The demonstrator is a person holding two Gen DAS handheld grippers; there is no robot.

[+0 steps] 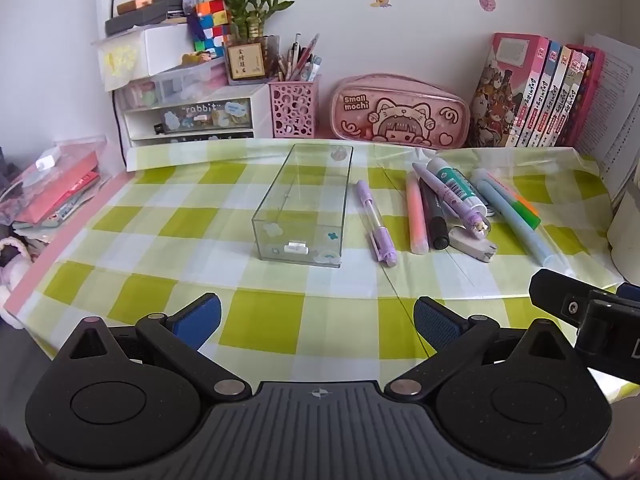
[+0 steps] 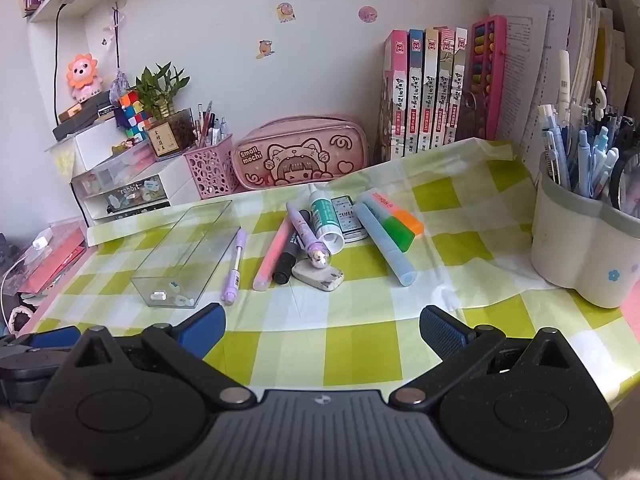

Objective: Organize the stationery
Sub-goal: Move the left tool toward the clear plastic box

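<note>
A clear plastic box (image 1: 306,206) (image 2: 188,254) stands empty on the green checked tablecloth. To its right lie a purple pen (image 1: 376,224) (image 2: 235,266), a pink highlighter (image 1: 415,214) (image 2: 274,254), a black marker (image 1: 434,220) (image 2: 289,254), a purple novelty pen (image 1: 448,196) (image 2: 306,234), a glue bottle (image 1: 456,188) (image 2: 325,216), a worn eraser (image 1: 472,244) (image 2: 318,274), a light blue highlighter (image 1: 516,222) (image 2: 384,240) and an orange-green highlighter (image 2: 394,216). My left gripper (image 1: 318,322) and right gripper (image 2: 322,328) are both open and empty, low over the table's near edge.
At the back stand a pink pencil case (image 1: 400,112) (image 2: 300,152), a pink pen basket (image 1: 294,108) (image 2: 210,170), small drawers (image 1: 192,116), books (image 1: 536,92) (image 2: 428,88). A white pen cup (image 2: 584,240) stands at the right. The right gripper's body (image 1: 588,312) shows in the left wrist view.
</note>
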